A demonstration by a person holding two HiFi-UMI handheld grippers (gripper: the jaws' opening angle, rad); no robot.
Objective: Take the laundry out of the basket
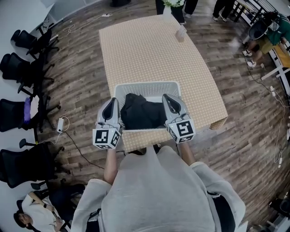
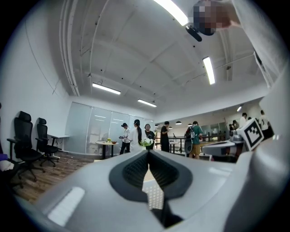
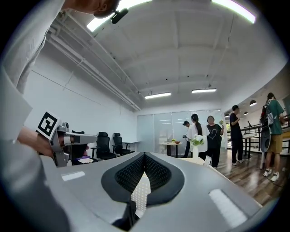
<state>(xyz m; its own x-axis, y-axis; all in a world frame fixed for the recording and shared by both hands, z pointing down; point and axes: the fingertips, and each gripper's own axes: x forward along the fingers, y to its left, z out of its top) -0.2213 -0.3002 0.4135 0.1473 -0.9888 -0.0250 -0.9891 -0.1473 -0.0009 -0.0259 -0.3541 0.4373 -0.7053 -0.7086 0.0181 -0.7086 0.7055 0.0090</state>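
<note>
- The dark laundry [image 1: 141, 111] lies bunched up inside the white basket [image 1: 145, 85].
- The basket sits at the near edge of the table [image 1: 149, 45], right in front of the person.
- The left gripper [image 1: 113, 100] and right gripper [image 1: 166, 96] hover by the basket's sides, both pinched closed and empty.
- Closed jaws would only poke the cloth, so they need to open first.
- A hard tug could slide the basket off that near edge.
- The far tabletop is mostly bare, with lots of room for the clothes.

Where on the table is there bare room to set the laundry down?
The tablecloth is bare from the basket rim out to the vase and small clear item at the far edge; narrower strips flank the basket. The near edge is crowded: the left tool and right tool clamp its sides.
</note>
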